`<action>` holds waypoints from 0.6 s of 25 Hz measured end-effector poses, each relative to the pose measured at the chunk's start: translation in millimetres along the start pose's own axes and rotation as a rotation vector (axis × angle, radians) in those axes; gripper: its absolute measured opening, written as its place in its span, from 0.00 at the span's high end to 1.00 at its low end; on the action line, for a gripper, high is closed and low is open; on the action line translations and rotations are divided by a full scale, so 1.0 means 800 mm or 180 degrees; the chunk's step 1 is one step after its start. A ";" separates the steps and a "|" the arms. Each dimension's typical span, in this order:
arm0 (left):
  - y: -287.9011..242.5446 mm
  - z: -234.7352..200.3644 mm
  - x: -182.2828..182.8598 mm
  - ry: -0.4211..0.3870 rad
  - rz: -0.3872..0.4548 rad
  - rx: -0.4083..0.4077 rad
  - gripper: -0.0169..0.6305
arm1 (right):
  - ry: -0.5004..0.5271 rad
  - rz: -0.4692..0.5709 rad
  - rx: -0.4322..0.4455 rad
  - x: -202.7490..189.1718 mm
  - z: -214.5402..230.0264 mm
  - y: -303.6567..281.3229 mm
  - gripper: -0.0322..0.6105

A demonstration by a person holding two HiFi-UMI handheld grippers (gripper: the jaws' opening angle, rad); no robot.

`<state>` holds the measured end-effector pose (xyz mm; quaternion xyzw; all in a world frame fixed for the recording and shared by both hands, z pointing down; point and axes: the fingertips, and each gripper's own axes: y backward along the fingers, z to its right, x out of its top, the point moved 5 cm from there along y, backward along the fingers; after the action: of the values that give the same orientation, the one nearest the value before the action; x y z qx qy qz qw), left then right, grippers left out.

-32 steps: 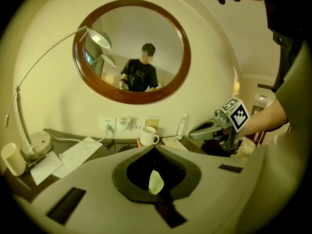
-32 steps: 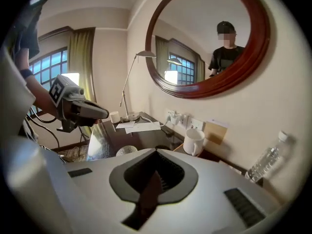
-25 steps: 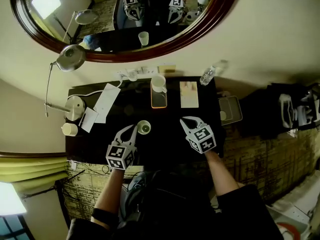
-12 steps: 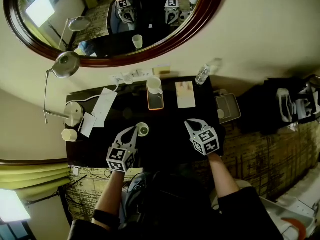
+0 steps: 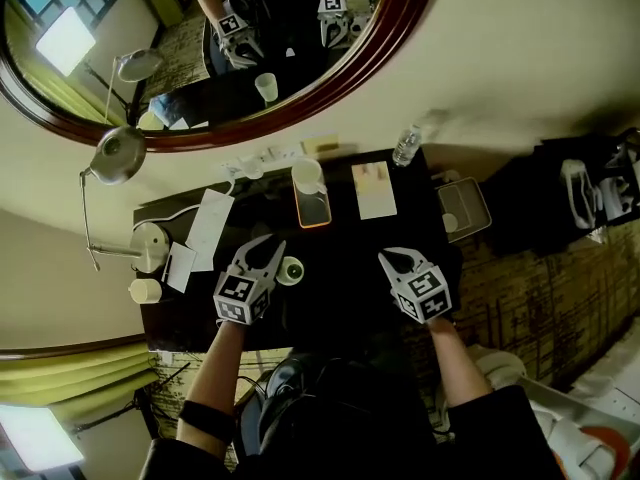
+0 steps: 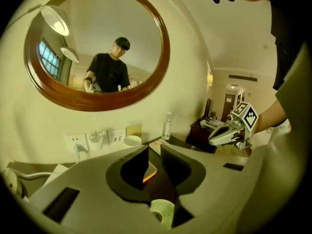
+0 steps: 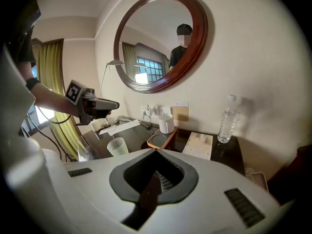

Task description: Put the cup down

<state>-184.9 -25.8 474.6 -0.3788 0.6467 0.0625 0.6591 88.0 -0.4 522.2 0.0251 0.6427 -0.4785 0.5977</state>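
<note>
The cup (image 5: 291, 270) stands on the dark surface (image 5: 345, 253), just right of the left gripper (image 5: 265, 248). That gripper's jaws have just been opening and are slightly apart, with nothing pressed between them. The right gripper (image 5: 398, 259), well to the right, has its jaws closed and empty.

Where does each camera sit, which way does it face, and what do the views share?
Head view: on the person's head, looking steeply down at the table; both forearms, left gripper and right gripper show.
Left gripper view: on that gripper, facing the mirror; its jaws have just been opening, nothing pinched.
Right gripper view: on that gripper, facing the mirror too; its jaws shut.
Shared: cup and mirror in all three.
</note>
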 end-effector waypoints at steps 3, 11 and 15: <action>-0.039 -0.027 -0.012 -0.0168 -0.0037 -0.0241 0.72 | -0.0102 0.0018 -0.0077 -0.010 0.004 -0.002 0.93; -0.145 -0.080 -0.030 -0.0307 -0.0053 -0.0747 0.33 | -0.0322 0.0021 -0.0289 -0.047 0.018 -0.017 0.93; -0.189 -0.108 -0.038 -0.0260 -0.0053 -0.0803 0.24 | -0.0440 0.0018 -0.0353 -0.070 0.023 -0.031 0.93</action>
<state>-172.7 -169.7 575.9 -0.4612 0.6031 0.1532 0.6325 102.6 4.4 584.6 -0.0393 0.6253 -0.4412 0.6425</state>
